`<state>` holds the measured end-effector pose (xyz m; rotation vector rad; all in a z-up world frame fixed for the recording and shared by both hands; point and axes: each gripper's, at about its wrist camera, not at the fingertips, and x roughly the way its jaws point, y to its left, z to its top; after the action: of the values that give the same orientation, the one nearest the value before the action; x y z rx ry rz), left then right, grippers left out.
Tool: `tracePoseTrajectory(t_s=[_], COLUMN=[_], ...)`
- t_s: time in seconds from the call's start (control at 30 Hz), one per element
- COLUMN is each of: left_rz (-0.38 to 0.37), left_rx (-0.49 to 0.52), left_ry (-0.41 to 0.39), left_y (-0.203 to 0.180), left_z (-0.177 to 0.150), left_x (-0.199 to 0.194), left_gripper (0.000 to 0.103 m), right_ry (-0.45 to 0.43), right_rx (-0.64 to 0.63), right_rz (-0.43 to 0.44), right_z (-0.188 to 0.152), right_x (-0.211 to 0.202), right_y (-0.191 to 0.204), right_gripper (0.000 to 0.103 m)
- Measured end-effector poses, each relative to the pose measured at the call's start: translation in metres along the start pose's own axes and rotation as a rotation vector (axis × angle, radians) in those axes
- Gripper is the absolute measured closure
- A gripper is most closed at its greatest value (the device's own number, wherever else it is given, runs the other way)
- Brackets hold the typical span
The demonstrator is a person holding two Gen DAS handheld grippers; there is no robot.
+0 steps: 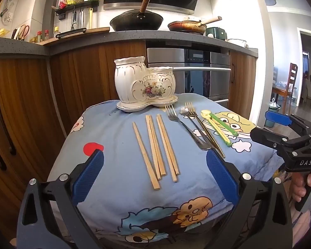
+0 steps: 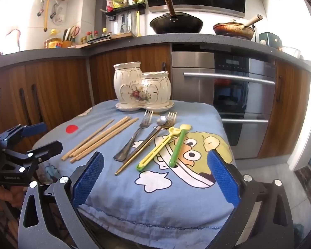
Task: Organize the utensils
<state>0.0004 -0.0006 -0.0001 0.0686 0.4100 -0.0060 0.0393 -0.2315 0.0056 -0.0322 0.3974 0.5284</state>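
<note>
A white floral ceramic holder [image 1: 144, 84] [image 2: 142, 87] with two cups stands on its tray at the far side of the cloth. Several wooden chopsticks [image 1: 155, 147] [image 2: 101, 139] lie in front of it. To their right lie a silver fork [image 1: 183, 126] [image 2: 133, 138], a gold fork [image 1: 205, 130] [image 2: 147, 145] beside a small spoon [image 2: 161, 121], a yellow utensil [image 1: 216, 128] [image 2: 158, 147] and a green one [image 1: 224, 123] [image 2: 177, 147]. My left gripper [image 1: 155, 178] is open and empty, near the chopsticks' near ends. My right gripper [image 2: 155, 178] is open and empty, near the forks' handles.
The utensils lie on a blue cartoon-print cloth [image 1: 122, 191] [image 2: 155, 203] over a small raised surface. Wooden cabinets [image 1: 20, 103], an oven [image 2: 238, 95] and a counter with woks [image 2: 176, 23] stand behind. Each gripper shows at the edge of the other's view.
</note>
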Motion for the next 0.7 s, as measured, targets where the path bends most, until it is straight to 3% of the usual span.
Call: tracePoseTrajectory(t_s=[0.7], left_rz=[-0.001], left_rx=[0.003], left_ry=[-0.018], left_y=[-0.0025], left_z=[0.0010], left_x=[-0.0067], left_gripper=[0.005], right_ry=[0.004], right_rx=[-0.003], right_rz=[0.000], right_z=[-0.0003], right_x=[0.0014], right_y=[0.0007], right_gripper=[0.004])
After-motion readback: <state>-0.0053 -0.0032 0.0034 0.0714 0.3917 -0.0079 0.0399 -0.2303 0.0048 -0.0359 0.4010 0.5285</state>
